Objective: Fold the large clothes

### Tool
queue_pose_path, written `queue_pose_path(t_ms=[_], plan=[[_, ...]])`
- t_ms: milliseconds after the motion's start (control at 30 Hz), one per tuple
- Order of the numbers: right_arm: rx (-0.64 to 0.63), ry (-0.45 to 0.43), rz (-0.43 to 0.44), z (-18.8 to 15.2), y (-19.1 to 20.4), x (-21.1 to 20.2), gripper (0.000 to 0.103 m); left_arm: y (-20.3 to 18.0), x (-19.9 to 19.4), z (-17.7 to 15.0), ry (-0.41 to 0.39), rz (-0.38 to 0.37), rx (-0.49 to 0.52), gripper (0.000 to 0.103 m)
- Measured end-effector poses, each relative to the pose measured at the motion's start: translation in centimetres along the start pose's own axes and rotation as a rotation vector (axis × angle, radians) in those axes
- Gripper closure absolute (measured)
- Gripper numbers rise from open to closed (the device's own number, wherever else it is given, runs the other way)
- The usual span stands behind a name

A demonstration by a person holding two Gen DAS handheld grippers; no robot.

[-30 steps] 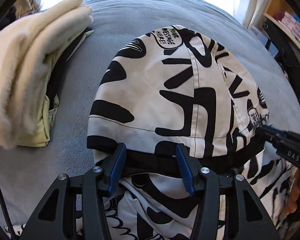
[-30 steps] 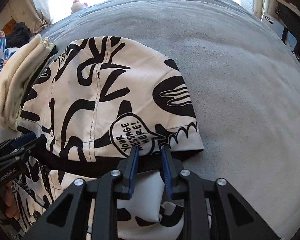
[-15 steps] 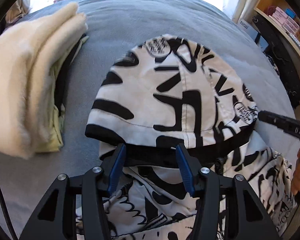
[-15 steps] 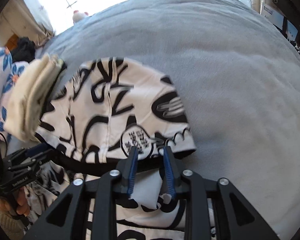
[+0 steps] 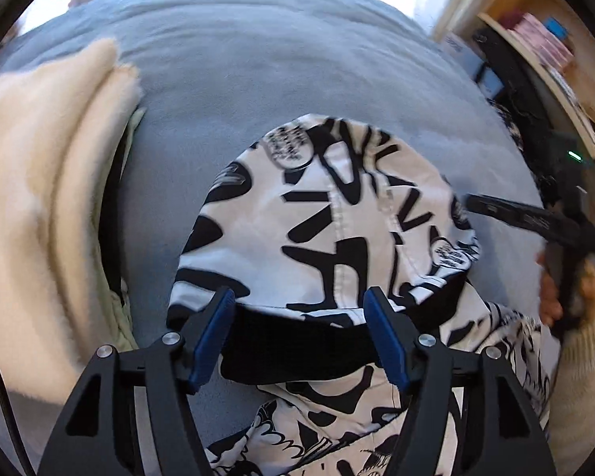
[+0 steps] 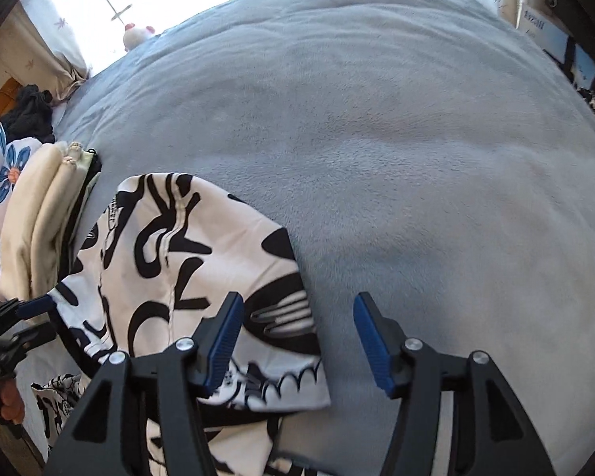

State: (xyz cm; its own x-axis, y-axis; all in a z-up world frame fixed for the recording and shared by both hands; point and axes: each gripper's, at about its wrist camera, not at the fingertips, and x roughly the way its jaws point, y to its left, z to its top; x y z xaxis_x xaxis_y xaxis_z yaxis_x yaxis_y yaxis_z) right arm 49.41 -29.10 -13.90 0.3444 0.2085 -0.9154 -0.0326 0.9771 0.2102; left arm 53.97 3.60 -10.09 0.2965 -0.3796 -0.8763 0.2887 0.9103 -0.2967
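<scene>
A black-and-white printed garment [image 5: 337, 238] lies on the grey blanket [image 6: 396, 139] of the bed, its upper panel laid forward over the rest so that a black hem band [image 5: 297, 337] crosses the near edge of the fold. We judge the fold just set down: the top layer sits flat, with more of the same print bunched loosely beneath and toward us. Our left gripper [image 5: 299, 337] hangs over the band, its jaws having just been opening; the cloth sits between them but the blue pads do not press it, so we read it as let go. Our right gripper [image 6: 295, 345] has jaws that have likewise just been opening and now stand wide at the garment's right corner, one pad over the print, the other over bare blanket, grasping nothing. To the left, just beside the garment, a cream fleece pile [image 5: 39, 218] rests already folded. What is left, as far as we can judge, is tidying the loose lower part, perhaps another fold, and moving the piece to the stack. A shelf [image 5: 535, 59] stands beyond the bed.
</scene>
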Motion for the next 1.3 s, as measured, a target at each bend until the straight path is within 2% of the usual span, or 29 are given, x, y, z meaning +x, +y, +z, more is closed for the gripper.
queue_pose_path(t_ms=[133,267,467,767,833,867,900,933,967,1067,1133,1300], plan=[[0.036,0.024,0.04,0.7,-0.9,2.0,0.045,0.8,-1.3,0.1,0.003,-0.065,-0.008,0.037],[0.059,0.038,0.106,1.0,-1.4,3.3,0.045,2.2,-1.0,0.8,-0.004,0.007,0.003,0.034],[0.047,0.042,0.166,2.0,-1.0,4.1,0.045,4.3,3.3,2.1,0.064,0.055,-0.039,0.034],[0.039,0.058,0.211,3.8,0.0,5.9,0.046,6.4,7.2,4.5,0.083,0.076,-0.076,0.034],[0.019,0.047,0.207,3.9,0.5,6.0,0.058,6.6,7.4,4.7,0.073,0.068,-0.085,0.034],[0.011,0.048,0.207,3.9,0.7,6.1,0.069,6.6,7.4,4.7,0.065,0.061,-0.085,0.034],[0.004,0.044,0.197,3.8,0.9,6.0,0.078,6.5,7.3,4.6,0.044,0.056,-0.074,0.045],[-0.014,0.037,0.189,3.6,1.1,5.8,0.085,6.2,7.1,4.4,0.033,0.048,-0.052,0.081],[-0.032,0.029,0.19,3.4,1.4,5.6,0.093,5.8,6.9,4.2,0.032,0.055,-0.033,0.093],[-0.07,-0.03,0.176,2.4,1.9,3.8,0.097,4.6,5.5,3.4,-0.03,0.096,0.001,0.095],[-0.109,-0.084,0.163,1.2,2.5,1.9,0.098,3.7,3.5,2.3,-0.111,0.106,0.03,0.096],[-0.197,-0.247,0.167,-3.8,3.8,-4.3,0.098,1.8,-2.0,-1.8,-0.245,0.071,0.072,0.097]])
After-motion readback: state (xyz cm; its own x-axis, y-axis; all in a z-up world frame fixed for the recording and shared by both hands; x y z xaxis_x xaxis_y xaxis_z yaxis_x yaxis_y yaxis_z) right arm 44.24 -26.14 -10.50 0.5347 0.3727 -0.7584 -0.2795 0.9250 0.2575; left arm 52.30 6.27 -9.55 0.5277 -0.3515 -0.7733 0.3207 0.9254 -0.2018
